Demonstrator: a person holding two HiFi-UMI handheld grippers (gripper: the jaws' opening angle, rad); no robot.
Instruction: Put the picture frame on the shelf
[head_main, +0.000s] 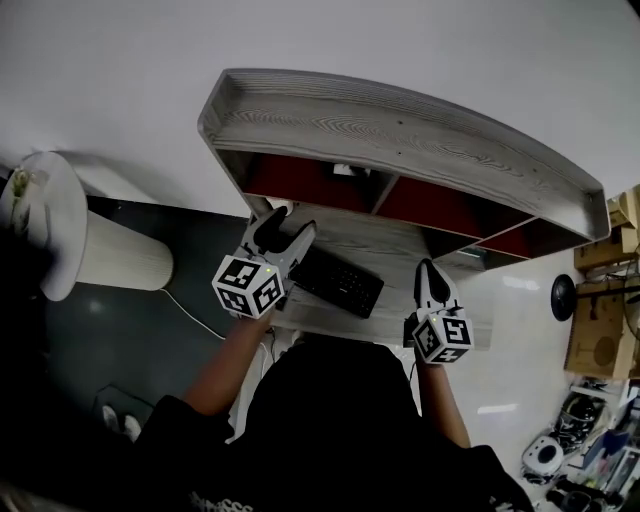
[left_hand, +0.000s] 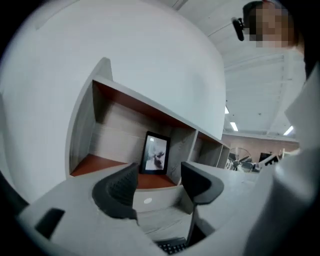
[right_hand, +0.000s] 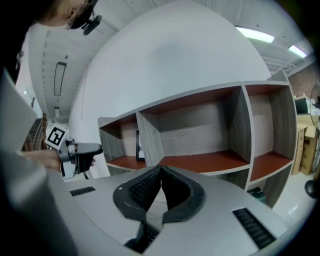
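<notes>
A black picture frame (left_hand: 155, 153) stands upright in the left compartment of the grey wooden shelf (left_hand: 115, 145), on its reddish floor, leaning by the divider. In the right gripper view only the frame's edge (right_hand: 137, 146) shows behind a divider of the shelf (right_hand: 200, 130). My left gripper (left_hand: 159, 186) is open and empty, a little in front of that compartment. My right gripper (right_hand: 161, 186) is shut with nothing in it, facing the middle compartment. From the head view both grippers, left (head_main: 285, 233) and right (head_main: 430, 275), hover over the desk below the shelf (head_main: 400, 150).
A black keyboard (head_main: 337, 281) lies on the desk (head_main: 380, 240) between the grippers. A white round side table (head_main: 60, 230) stands at the left. Cardboard boxes (head_main: 600, 320) and clutter sit on the floor at the right. The shelf's middle and right compartments (right_hand: 215, 160) hold nothing visible.
</notes>
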